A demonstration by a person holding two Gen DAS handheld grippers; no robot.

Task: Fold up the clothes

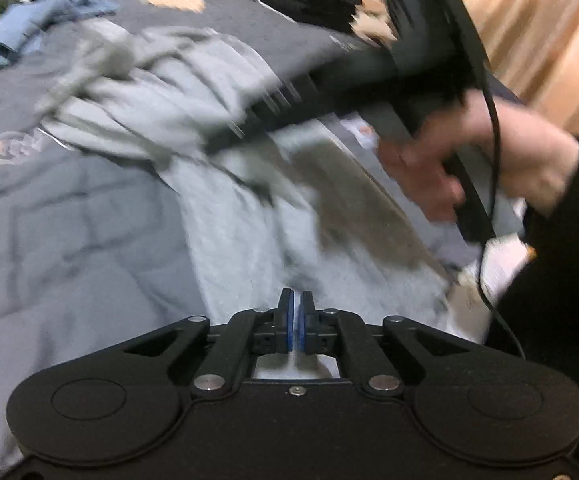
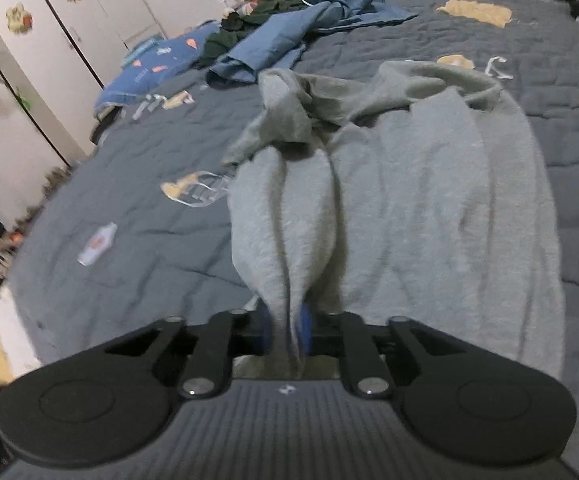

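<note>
Left fingers (image 1: 296, 322): closed, pinching thin grey edge of sweatshirt (image 1: 241, 216)
Right fingers (image 2: 285, 330): clamped on sweatshirt fold
Quilt (image 2: 137, 240): dark grey, beneath

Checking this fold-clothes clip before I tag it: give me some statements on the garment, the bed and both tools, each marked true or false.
1. The right tool is closed on a fold of the grey sweatshirt. True.
2. The left tool stands wide open. False: its blue pads nearly meet.
3. The sweatshirt lies on a grey quilt. True.
4. The blue garment is folded neatly. False: it lies crumpled.
5. The bed stands beside a window. False: white wardrobe doors stand there.
</note>
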